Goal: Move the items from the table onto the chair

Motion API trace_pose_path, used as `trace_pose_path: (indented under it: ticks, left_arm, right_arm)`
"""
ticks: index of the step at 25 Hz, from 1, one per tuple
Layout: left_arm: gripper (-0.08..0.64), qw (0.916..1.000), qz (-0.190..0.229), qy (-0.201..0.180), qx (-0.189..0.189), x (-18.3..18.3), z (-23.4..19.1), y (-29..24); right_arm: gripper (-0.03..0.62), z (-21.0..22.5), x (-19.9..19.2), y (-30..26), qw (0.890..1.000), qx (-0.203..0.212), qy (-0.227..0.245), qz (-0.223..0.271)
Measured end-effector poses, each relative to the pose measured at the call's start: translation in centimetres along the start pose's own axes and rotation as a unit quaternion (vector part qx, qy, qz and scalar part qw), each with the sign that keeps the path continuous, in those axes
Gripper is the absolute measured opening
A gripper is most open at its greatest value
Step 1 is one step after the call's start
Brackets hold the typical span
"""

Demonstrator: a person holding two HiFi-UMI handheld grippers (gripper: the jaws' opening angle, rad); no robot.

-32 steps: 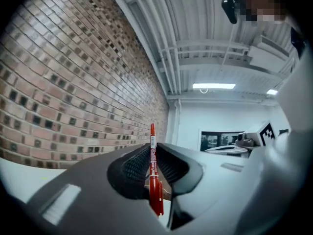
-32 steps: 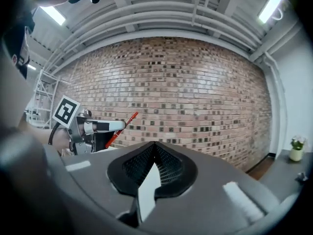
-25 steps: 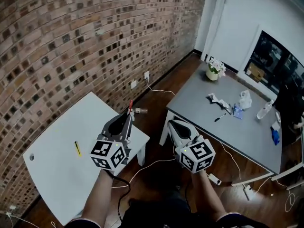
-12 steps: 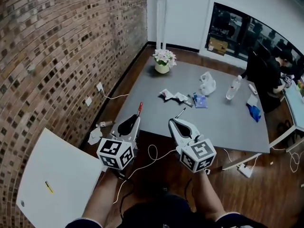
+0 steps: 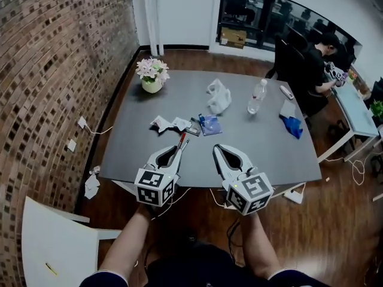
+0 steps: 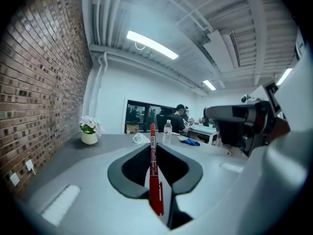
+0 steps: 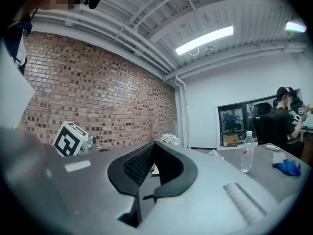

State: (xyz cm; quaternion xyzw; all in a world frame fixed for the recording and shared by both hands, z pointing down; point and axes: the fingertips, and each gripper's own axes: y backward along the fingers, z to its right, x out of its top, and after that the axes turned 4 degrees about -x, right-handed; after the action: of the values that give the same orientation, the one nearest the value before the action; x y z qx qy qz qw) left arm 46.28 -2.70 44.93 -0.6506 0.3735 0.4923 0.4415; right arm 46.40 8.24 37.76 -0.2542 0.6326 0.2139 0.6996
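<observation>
Left gripper point(image 5: 173, 155) clamps slim red pen point(image 5: 182, 140), tip jutting past jaws over dark grey table point(image 5: 269, 148) edge. Right gripper point(image 5: 222, 155) jaws together, empty.

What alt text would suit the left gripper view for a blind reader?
A slim red marker pen is clamped between the dark fingers of the left gripper, pointing forward. Beyond lies a grey table with a potted white flower and a plastic water bottle; a brick wall stands left.

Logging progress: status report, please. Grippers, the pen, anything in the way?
Left gripper shut on red pen, over grey table's near edge. Right gripper shut, empty. Nothing seen blocking white chair, lower left.
</observation>
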Motion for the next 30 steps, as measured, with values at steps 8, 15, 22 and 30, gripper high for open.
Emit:
trace_pose_path:
  ticks: [8, 15, 22, 30]
  left_arm:
    - [0.055, 0.9963, -0.084, 0.001, -0.019, -5.4, -0.1, -9.5]
    - [0.055, 0.9829, -0.183, -0.009, -0.014, -12.0, -1.5, -15.1]
    - [0.055, 0.9657, -0.257, -0.028, -0.018, -16.1, -1.2, -18.4]
    - [0.057, 0.9531, -0.300, -0.035, -0.017, -19.4, -0.5, -19.7]
  right_arm:
    - [0.002, 5.5, -2.1, -0.8, 0.999, -0.033, -0.016, -0.015]
    - [0.002, 8.3, -4.3, -1.0, 0.997, -0.058, -0.023, -0.036]
    - [0.002, 10.7, -6.8, 0.1, 0.994, -0.086, -0.037, -0.055]
    - [0.002, 12.0, -7.3, 0.8, 0.993, -0.103, -0.033, -0.056]
